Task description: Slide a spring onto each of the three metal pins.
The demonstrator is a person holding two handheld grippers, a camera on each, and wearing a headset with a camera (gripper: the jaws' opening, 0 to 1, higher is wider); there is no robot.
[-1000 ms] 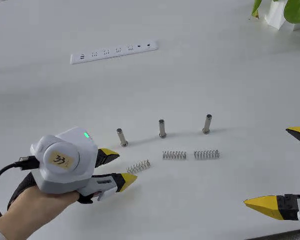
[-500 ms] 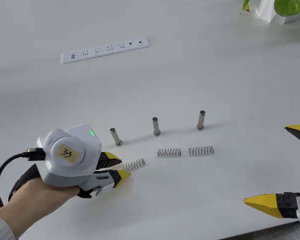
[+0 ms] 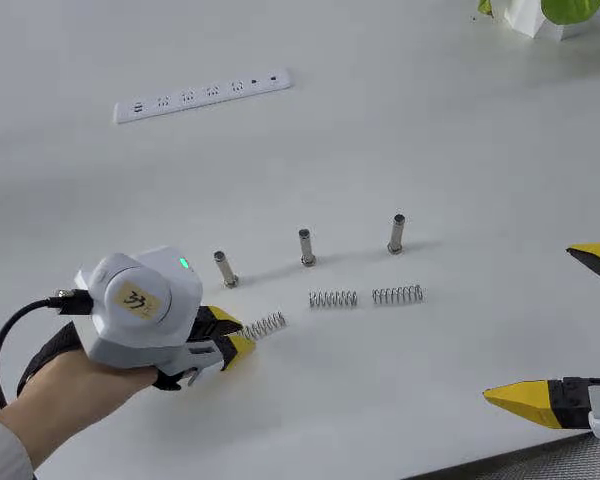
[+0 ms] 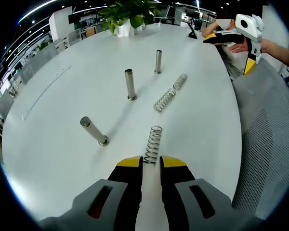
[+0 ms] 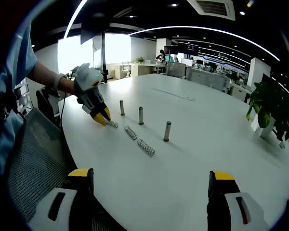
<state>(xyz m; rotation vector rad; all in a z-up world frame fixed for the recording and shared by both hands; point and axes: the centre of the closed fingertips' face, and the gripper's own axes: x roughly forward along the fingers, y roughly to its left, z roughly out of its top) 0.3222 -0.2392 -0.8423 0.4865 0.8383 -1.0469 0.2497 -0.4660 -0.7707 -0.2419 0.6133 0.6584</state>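
Left hand-held gripper (image 3: 237, 338) pinches the left spring (image 3: 265, 324), meant for the left pin (image 3: 223, 268); right hand-held gripper (image 5: 151, 174) hangs released.

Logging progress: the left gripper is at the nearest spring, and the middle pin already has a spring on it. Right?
Not quite. The left gripper is at the nearest spring, but the middle pin is bare, with no spring on it. The left gripper view shows this.

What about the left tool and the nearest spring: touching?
Cannot tell. In the left gripper view the near end of the spring sits between the yellow tips of the left tool, but any gap beside it is too fine to read.
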